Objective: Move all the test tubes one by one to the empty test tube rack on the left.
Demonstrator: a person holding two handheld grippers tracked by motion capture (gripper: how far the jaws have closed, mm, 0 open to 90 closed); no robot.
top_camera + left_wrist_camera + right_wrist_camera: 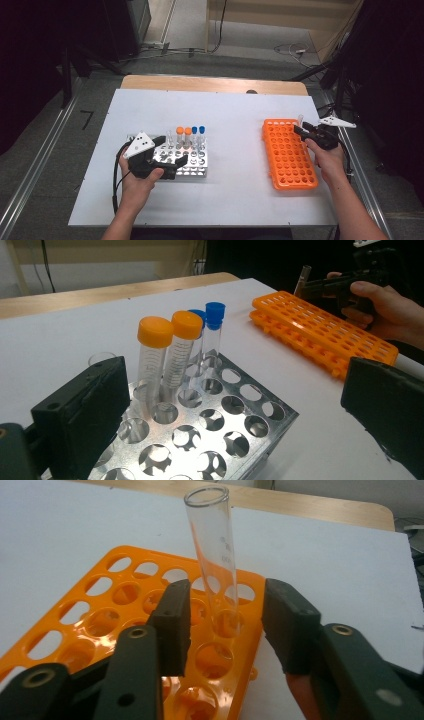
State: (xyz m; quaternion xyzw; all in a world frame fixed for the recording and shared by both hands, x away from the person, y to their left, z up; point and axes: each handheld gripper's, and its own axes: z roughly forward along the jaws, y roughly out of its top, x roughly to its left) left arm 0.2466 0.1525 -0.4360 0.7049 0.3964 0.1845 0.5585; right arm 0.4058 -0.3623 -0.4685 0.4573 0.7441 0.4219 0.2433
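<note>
On the white table (235, 115), the left gripper (167, 161) sits at about 8 o'clock with its jaws spread wide and empty, straddling the near corner of the metal tube rack (235, 415), which holds two orange-capped tubes (167, 365) and two blue-capped tubes (212, 335) standing upright along its far rows. At about 3 o'clock lies the orange tube rack (289, 155), and the right gripper (225, 625) hovers at its far right corner with its jaws parted. An uncapped clear glass test tube (214, 555) stands nearly upright in a hole near that corner, between the jaws but touched by neither.
</note>
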